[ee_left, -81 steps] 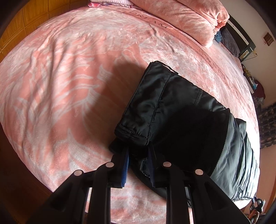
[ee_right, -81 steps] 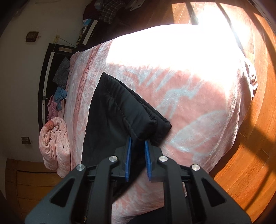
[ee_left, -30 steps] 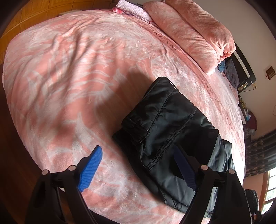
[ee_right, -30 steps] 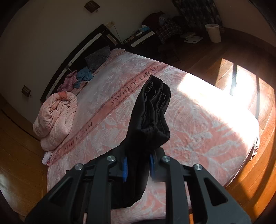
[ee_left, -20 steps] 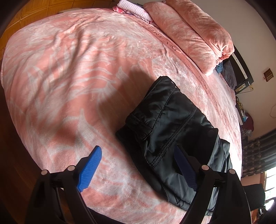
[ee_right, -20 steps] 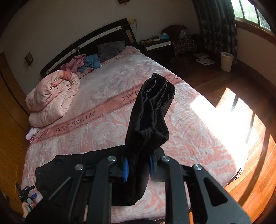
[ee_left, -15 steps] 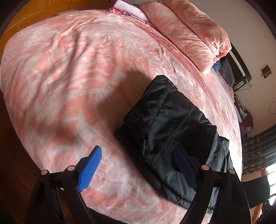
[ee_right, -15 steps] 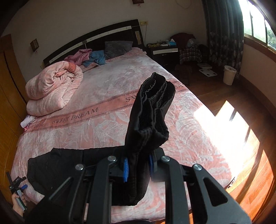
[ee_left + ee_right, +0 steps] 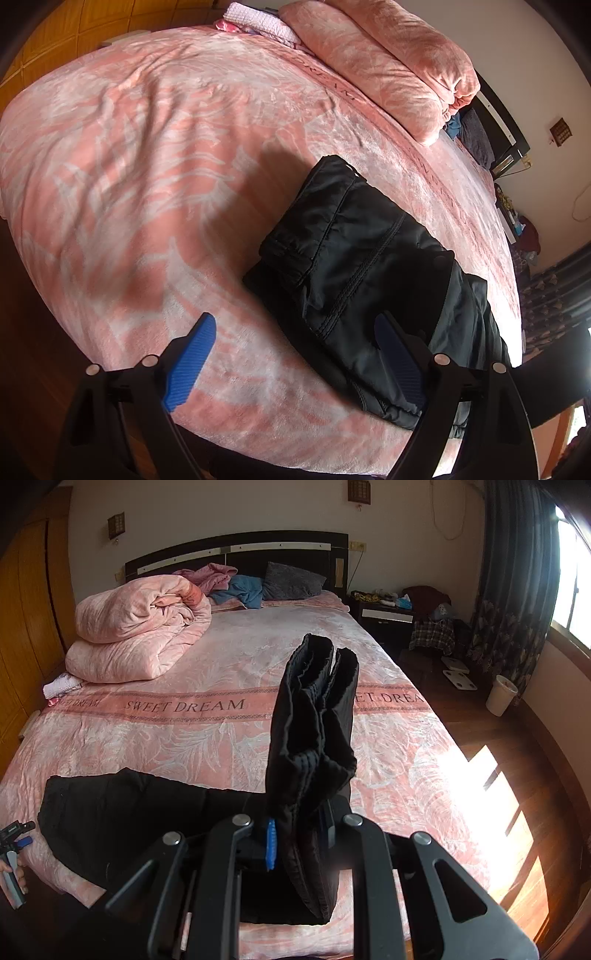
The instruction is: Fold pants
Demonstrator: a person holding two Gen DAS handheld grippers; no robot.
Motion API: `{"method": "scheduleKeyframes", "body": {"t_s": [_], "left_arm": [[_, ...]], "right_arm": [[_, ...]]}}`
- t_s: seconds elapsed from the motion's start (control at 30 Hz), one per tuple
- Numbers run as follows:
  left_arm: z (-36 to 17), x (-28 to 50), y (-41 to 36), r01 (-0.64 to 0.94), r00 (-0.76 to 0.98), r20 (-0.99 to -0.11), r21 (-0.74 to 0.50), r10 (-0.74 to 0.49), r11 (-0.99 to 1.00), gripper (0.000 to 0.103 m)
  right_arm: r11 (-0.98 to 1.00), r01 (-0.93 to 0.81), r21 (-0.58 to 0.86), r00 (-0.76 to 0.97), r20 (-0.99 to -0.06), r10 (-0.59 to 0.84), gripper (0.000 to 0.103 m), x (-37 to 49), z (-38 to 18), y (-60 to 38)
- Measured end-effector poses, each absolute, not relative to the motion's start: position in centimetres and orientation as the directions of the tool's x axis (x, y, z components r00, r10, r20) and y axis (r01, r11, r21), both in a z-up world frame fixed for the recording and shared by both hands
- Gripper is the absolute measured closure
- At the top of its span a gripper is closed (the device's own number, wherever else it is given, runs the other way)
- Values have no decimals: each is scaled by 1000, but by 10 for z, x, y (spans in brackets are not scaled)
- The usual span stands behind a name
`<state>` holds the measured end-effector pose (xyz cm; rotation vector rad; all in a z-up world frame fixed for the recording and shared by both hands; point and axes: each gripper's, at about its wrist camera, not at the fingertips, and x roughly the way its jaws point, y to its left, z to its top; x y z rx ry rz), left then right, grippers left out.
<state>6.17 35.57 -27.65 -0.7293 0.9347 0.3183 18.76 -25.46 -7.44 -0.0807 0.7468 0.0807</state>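
Black padded pants [image 9: 354,266] lie folded lengthwise near the foot edge of a pink bed [image 9: 155,155]. My left gripper [image 9: 295,354] is open and empty, just above the bed edge beside the pants' near end. My right gripper [image 9: 301,840] is shut on the other end of the pants [image 9: 314,731] and holds it upright above the bed; the rest of the pants [image 9: 122,812] trails left along the bed. The left gripper [image 9: 14,840] shows at the far left of the right wrist view.
A rolled pink duvet [image 9: 136,627] lies at the bed's back left, with pillows and clothes [image 9: 258,581] by the dark headboard. A nightstand [image 9: 388,614], a white bin [image 9: 500,699] and wooden floor are to the right. A wooden wardrobe [image 9: 26,609] stands on the left.
My left gripper let go of the pants' end and opened wide, drawing back slightly. My right gripper lifted its end off the bed and swung to face the headboard.
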Motion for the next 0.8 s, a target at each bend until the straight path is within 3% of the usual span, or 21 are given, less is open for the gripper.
{"method": "scheduleKeyframes", "body": {"t_s": [0.3, 0.6, 0.8], "left_arm": [[-279, 56, 356, -540, 571, -818, -441, -73, 717, 14], [-282, 52, 356, -539, 569, -818, -450, -86, 713, 14], [-289, 48, 356, -541, 563, -821, -455, -98, 707, 14]], "right_arm": [[924, -252, -286, 729, -685, -13, 88, 174, -116, -147], [746, -416, -521, 686, -718, -118, 89, 150, -223, -50], [666, -458, -589, 676, -717, -169, 87, 136, -272, -22]]}}
